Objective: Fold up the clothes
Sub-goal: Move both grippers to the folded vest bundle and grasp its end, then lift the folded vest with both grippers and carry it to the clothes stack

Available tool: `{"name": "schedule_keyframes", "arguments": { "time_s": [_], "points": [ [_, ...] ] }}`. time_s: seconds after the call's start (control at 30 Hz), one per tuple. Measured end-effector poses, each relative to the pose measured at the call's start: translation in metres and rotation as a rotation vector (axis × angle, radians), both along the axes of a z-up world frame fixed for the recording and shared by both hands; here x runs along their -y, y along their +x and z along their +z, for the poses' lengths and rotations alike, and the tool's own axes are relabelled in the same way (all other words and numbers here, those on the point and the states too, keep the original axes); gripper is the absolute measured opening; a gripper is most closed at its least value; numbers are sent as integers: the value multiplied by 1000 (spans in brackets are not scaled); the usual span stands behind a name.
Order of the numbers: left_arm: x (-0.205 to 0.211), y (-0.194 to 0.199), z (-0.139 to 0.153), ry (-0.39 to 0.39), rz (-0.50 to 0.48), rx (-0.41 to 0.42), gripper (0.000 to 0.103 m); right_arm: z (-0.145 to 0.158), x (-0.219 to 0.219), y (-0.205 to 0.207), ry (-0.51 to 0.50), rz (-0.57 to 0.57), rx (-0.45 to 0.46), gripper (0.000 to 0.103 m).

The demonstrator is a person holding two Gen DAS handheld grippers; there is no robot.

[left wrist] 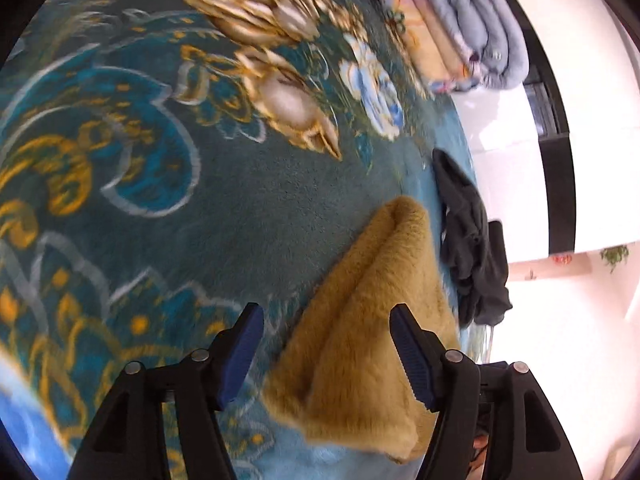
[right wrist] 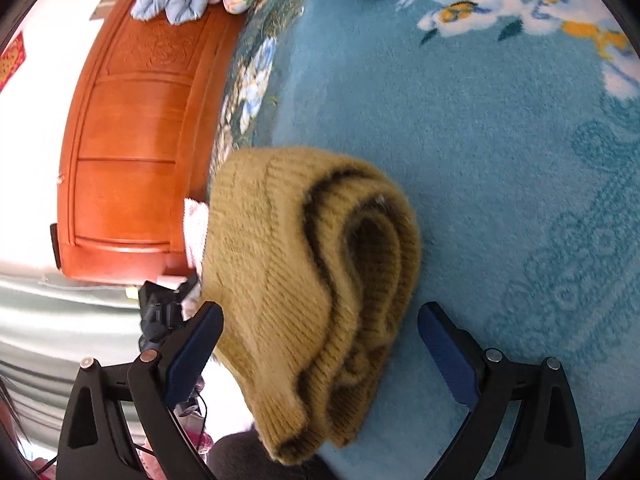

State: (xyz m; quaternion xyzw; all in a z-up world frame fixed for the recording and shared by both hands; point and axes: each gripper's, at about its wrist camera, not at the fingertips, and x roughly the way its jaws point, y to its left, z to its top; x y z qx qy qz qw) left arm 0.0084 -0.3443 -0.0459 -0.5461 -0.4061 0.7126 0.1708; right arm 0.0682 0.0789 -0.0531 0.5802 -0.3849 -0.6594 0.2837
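Observation:
A mustard-yellow fuzzy sweater [left wrist: 360, 320] lies folded on the teal flowered blanket [left wrist: 180, 208]. My left gripper [left wrist: 326, 354] is open, its blue-padded fingers either side of the sweater's near end, not touching it. In the right wrist view the same sweater [right wrist: 304, 272] lies folded in layers on the blanket [right wrist: 500, 160], hanging a little over its edge. My right gripper [right wrist: 320, 354] is open around the sweater's near end.
A dark grey garment [left wrist: 472, 248] lies crumpled at the blanket's edge beyond the sweater. Folded light-blue and pastel bedding [left wrist: 464, 28] is stacked at the far edge. An orange wooden headboard [right wrist: 132, 140] stands on the left in the right wrist view. White floor [left wrist: 516, 184] lies beside the bed.

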Motion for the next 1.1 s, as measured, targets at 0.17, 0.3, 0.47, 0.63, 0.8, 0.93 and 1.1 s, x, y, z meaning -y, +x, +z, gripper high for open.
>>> {"name": "schedule_keyframes", "arguments": {
  "time_s": [0.17, 0.3, 0.47, 0.63, 0.8, 0.93, 1.1],
  "points": [
    [-14, -19, -17, 88, -85, 39, 69, 2, 8, -7, -7, -30, -25, 93],
    [-24, -27, -19, 89, -109, 44, 69, -7, 12, -16, -33, -57, -5, 71],
    [-35, -21, -7, -10, -97, 39, 55, -11, 17, -22, -32, -99, 25, 54],
    [-40, -2, 18, -54, -44, 25, 35, 1, 13, -26, -47, -146, 57, 43],
    [-47, 23, 49, -79, 9, -1, 32, 23, 12, -31, -40, -128, 67, 32],
    [-64, 43, 81, -120, 14, -37, 31, 52, 11, -28, -56, -97, 18, 29],
    [-100, 57, 137, -96, -36, -141, 30, 89, 10, -24, -81, -64, -48, 29]
  ]
}}
